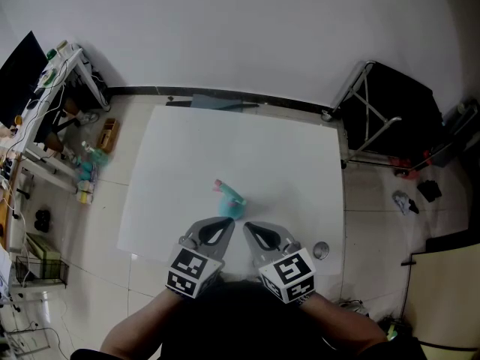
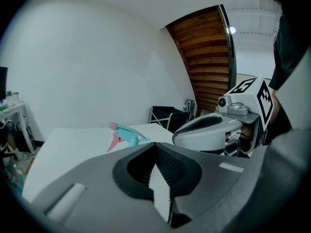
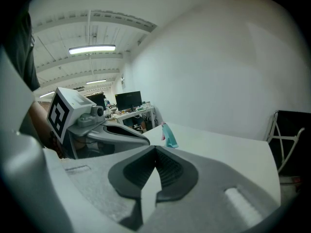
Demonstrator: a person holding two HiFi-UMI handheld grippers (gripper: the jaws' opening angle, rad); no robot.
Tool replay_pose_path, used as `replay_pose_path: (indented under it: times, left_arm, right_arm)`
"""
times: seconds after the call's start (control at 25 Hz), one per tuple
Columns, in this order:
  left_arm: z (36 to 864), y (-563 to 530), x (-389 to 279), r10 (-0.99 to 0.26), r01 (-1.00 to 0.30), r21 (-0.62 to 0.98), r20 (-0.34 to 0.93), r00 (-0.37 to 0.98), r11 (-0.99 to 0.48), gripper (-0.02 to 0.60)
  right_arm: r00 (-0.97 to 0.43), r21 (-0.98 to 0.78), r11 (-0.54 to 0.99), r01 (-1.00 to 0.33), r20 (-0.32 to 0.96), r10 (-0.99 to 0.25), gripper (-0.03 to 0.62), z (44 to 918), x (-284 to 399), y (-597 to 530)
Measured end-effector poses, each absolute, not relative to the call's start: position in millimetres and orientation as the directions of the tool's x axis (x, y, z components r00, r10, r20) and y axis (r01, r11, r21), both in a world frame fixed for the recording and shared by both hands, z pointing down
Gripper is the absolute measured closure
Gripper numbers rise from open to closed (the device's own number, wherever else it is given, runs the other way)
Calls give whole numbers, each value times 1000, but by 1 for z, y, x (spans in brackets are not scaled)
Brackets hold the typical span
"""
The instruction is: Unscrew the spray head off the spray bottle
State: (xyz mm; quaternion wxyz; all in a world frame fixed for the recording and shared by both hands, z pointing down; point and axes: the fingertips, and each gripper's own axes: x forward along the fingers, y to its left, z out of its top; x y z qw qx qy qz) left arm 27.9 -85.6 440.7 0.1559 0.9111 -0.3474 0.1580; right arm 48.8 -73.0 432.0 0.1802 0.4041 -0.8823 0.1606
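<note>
Head view: the spray bottle (image 1: 230, 199) lies on the white table (image 1: 180, 156), at 12 o'clock from the left gripper (image 1: 227, 224) and right gripper (image 1: 247, 227), near but untouched. Left gripper view: jaws pressed together, empty, bottle at 11 o'clock. Right gripper view: jaws pressed together, empty, bottle at 12 o'clock.

We can read no words, numbers or brands anywhere. The only printed signs are black-and-white square markers, on the left cube (image 1: 193, 271) of the left gripper (image 1: 229, 223) and on the right cube (image 1: 289, 274) of the right gripper (image 1: 247, 227). They carry block patterns, not letters. The spray bottle (image 1: 231, 199) shows us no legible label.
</note>
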Motion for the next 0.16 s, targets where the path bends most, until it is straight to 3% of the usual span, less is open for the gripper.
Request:
replay_pose_path:
  times: [0.16]
  left_arm:
    - [441,-87,27,-584,-684,175,398,707,-708,569]
  right_arm:
    - [-608,-137,622,-771,450,-654,602,432,49,-74]
